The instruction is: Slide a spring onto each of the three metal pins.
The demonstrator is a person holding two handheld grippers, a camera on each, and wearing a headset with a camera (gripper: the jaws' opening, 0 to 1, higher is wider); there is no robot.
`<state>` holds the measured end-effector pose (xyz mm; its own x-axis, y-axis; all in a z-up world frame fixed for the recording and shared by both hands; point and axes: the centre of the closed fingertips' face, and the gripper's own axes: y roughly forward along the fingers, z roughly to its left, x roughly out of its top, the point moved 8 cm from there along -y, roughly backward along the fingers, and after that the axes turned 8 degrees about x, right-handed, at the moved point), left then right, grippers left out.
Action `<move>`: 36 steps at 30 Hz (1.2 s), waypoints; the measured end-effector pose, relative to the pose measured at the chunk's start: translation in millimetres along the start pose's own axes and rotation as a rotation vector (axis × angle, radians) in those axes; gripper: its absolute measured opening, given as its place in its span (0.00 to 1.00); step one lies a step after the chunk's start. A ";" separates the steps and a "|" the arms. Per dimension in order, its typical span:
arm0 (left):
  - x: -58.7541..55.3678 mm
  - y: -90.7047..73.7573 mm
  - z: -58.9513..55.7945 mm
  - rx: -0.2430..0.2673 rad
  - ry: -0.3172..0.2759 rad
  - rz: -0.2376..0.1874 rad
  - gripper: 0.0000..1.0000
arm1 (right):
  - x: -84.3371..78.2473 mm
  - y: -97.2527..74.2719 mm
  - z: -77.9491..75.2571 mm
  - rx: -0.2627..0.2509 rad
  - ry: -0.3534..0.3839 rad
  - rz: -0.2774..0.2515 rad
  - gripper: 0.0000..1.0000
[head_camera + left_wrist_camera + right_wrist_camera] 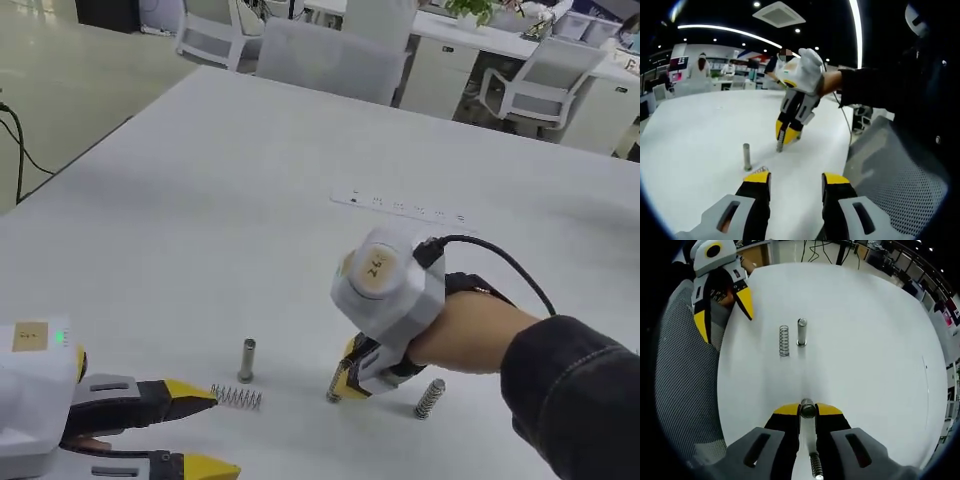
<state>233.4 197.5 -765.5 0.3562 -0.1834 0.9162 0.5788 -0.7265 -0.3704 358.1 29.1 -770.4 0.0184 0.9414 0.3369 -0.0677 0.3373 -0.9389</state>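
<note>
Although the right gripper is wearing a round tan sticker on its white top, the dark marks on it are coming out too blurred to read. A square tan label on the left gripper is just as unreadable, and a small green light is glowing beside it. Farther back on the white table, a pale strip is showing a row of tiny dark marks that cannot be made out.

The person's right hand, coming out of a dark sleeve, is gripping the right gripper from behind and tipping it nose-down toward the tabletop, with a black cable arching off its top. Its claw is clamped together on the held pin, whose round end is poking up between the yellow tips. Whether a spring is sitting on that pin cannot be told.

The left gripper is lying low at the near edge of the table, its claw standing apart and gripping nothing. In the head view one yellow tip is sitting just beside the loose spring, which is lying flat on the table. Just beyond that spring the bare pin is standing upright. The sprung pin, with coils around it, is resting on the table just below the right hand and appearing tilted.
</note>
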 end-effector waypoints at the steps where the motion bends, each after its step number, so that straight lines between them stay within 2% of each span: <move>1: -0.2 -0.1 0.1 0.001 -0.001 0.000 0.34 | -0.2 0.9 -0.2 0.001 0.001 0.002 0.08; 23: -0.6 -0.4 1.9 0.001 -0.002 -0.002 0.34 | -0.7 6.6 -1.4 0.005 0.016 0.011 0.09; 36: -0.6 -1.1 1.2 0.001 0.003 -0.001 0.34 | -1.8 5.2 -0.5 -0.002 0.015 0.007 0.14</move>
<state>233.4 199.2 -765.8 0.3536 -0.1841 0.9171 0.5797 -0.7263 -0.3693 358.3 29.1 -776.0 0.0333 0.9436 0.3295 -0.0657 0.3310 -0.9413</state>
